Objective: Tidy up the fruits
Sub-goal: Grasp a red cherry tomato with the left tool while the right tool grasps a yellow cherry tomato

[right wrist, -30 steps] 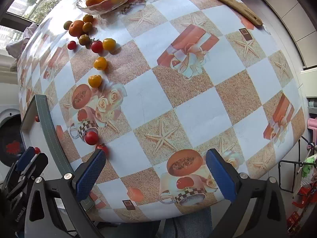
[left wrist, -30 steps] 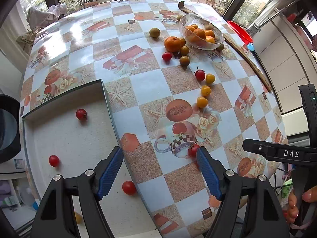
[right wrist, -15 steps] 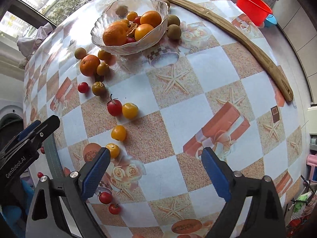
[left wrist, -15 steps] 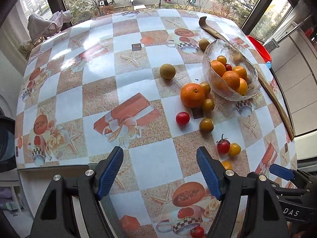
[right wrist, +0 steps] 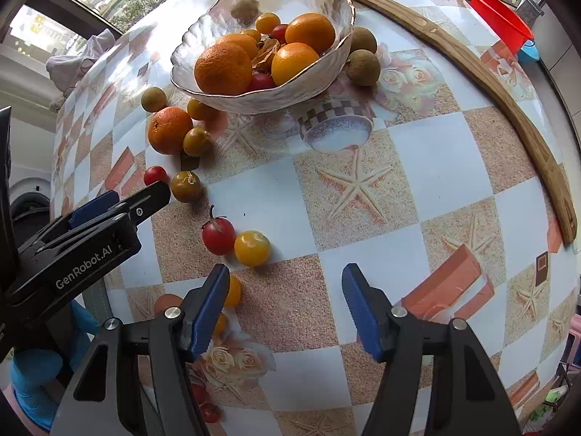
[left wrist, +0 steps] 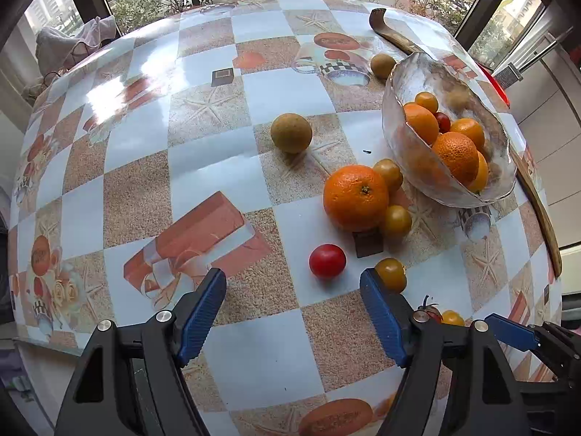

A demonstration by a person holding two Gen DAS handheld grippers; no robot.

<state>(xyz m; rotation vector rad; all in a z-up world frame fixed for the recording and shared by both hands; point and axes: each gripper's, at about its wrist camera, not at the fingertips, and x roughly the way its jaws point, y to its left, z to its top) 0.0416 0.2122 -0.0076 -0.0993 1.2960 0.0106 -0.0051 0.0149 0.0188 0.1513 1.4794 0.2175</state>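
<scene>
A glass bowl [left wrist: 397, 134] [right wrist: 326, 65] holds oranges and small tomatoes. Loose fruit lies around it: an orange [left wrist: 356, 198] [right wrist: 170, 129], a red cherry tomato [left wrist: 326, 261] [right wrist: 155, 175], olive-yellow tomatoes [left wrist: 390, 274] [right wrist: 186, 186], a brown round fruit [left wrist: 291, 133], a stemmed red tomato [right wrist: 218, 236] and a yellow tomato [right wrist: 252, 248]. My left gripper [left wrist: 293, 316] is open and empty, just short of the red cherry tomato. My right gripper [right wrist: 286, 307] is open and empty, just short of the yellow tomato.
A curved wooden strip [right wrist: 472, 69] runs along the table's far right. A red basin [right wrist: 499, 18] stands beyond it. Two brown fruits [right wrist: 363, 67] sit beside the bowl. More small tomatoes [right wrist: 210, 412] lie near the front edge. The patterned tablecloth [left wrist: 145, 145] extends left.
Both grippers have moved forward across the table toward the bowl and the loose fruit. The tray with red tomatoes has dropped out of the left wrist view. Both stay open.
</scene>
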